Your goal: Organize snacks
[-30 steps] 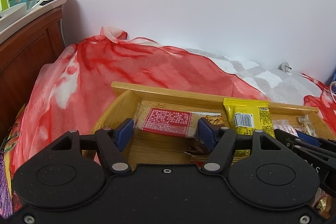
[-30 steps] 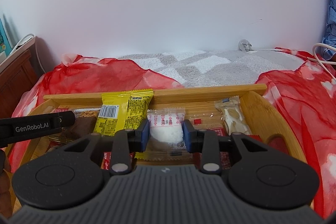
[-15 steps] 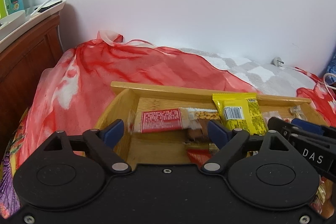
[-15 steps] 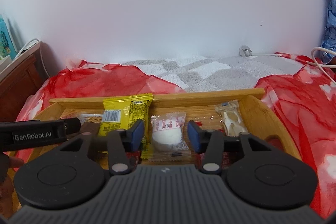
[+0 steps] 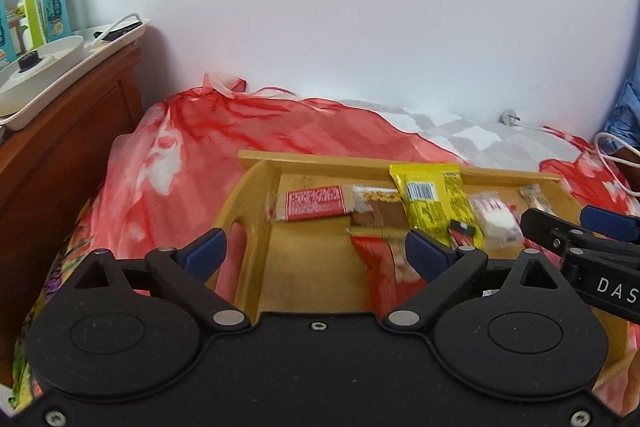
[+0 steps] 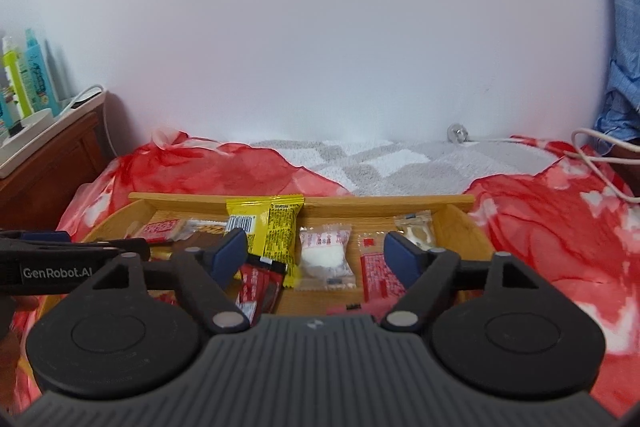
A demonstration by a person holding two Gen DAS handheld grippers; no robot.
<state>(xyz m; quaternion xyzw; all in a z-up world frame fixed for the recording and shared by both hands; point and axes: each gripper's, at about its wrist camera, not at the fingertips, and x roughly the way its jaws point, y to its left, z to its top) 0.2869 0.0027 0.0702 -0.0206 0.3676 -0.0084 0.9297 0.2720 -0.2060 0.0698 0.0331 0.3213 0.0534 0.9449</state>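
A wooden tray (image 5: 256, 195) (image 6: 468, 223) lies on a red cloth and holds several wrapped snacks. A yellow packet (image 5: 434, 205) (image 6: 272, 231) leans on the far wall. A red-labelled bar (image 5: 316, 203) lies at the left, a white candy (image 6: 324, 257) in the middle, a red packet (image 6: 376, 273) and a beige one (image 6: 416, 231) to the right. My left gripper (image 5: 316, 253) is open and empty above the tray's left end. My right gripper (image 6: 316, 253) is open and empty above the white candy.
A red patterned cloth (image 5: 180, 163) covers the bed, with grey-white towel (image 6: 380, 163) behind the tray. A wooden headboard (image 5: 60, 131) at the left carries a white tray (image 5: 60, 67) with bottles. A white cable (image 6: 600, 155) lies at the right. A white wall stands behind.
Both grippers have opened wide and drawn back and up from the tray. The white candy and the red-labelled bar now lie free in the tray.
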